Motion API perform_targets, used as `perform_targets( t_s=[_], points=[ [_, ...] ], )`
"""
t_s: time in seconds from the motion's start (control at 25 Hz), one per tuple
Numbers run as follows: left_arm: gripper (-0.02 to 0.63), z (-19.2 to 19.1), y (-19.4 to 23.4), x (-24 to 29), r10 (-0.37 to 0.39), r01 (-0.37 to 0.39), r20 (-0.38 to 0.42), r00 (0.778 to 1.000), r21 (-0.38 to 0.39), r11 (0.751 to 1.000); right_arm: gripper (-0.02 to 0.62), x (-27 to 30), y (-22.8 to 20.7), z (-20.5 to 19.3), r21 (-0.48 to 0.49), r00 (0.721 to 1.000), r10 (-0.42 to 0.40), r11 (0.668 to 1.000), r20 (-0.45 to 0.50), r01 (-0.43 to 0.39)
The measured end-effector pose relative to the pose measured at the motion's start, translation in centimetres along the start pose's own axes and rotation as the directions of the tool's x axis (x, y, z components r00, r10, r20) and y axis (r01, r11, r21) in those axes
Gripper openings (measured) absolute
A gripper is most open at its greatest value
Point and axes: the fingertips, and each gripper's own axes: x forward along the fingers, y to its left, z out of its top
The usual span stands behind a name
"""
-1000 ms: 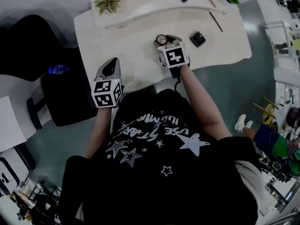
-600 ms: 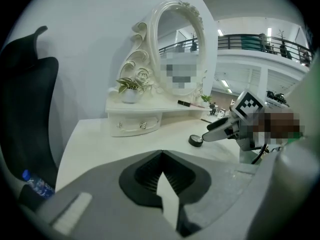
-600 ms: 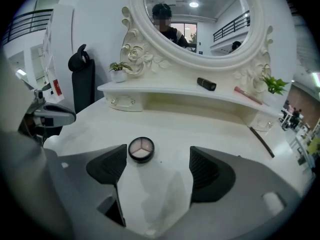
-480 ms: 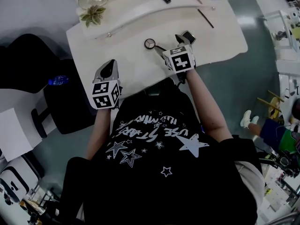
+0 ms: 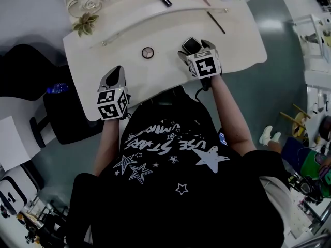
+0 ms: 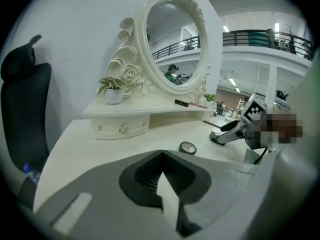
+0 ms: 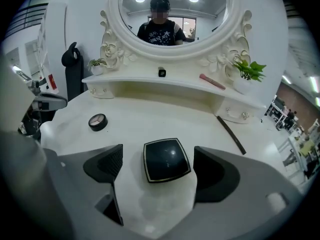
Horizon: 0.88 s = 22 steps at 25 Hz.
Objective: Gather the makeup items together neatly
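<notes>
Jaws of the left gripper (image 5: pixel 115 77) stand closed on nothing over the edge of the desk (image 5: pixel 243 40), a round compact (image 5: pixel 148 52) lies mid-desk, and rightward the right gripper (image 5: pixel 195 49), jaws just opened wide, flanks without touching a square black compact (image 5: pixel 192 44), slightly askew; the shirt (image 5: pixel 170 159) reads "USE STARS" upside down.

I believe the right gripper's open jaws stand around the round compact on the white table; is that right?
Not quite: the jaws of the right gripper, which have just been opening, stand around the square black compact without touching it. The round compact lies apart on the white table, as the right gripper view shows.
</notes>
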Motion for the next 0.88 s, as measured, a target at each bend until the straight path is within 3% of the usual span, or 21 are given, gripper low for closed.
perform_targets(
  t_s=[0.24,0.4,0.6,0.88],
  points=[
    [0.002,0.1,-1.5,0.8,0.051,-0.051,0.001,0.999,-0.017,0.999,0.463,1.1,-1.2,-0.6,-0.04,0.997,0.074,0.996,-0.027,-0.075],
    [0.002,-0.1,-1.9,1.1,0.088,-0.088,-0.004,0.996,-0.039,0.995,0.422,2.0,-1.3,-0.7,-0.054,0.993,0.106,0.993,-0.043,-0.108],
    [0.002,-0.3,-2.4,1.4,0.112,-0.112,-0.007,0.994,-0.058,0.992,0.367,2.7,-1.2,-0.9,-0.049,0.99,0.125,0.99,-0.059,-0.128],
    [0.002,0.0,-2.9,1.3,0.113,-0.113,-0.006,0.994,-0.039,0.993,0.362,2.6,-1.3,-0.8,-0.025,0.99,0.127,0.991,-0.056,-0.129]
  ],
)
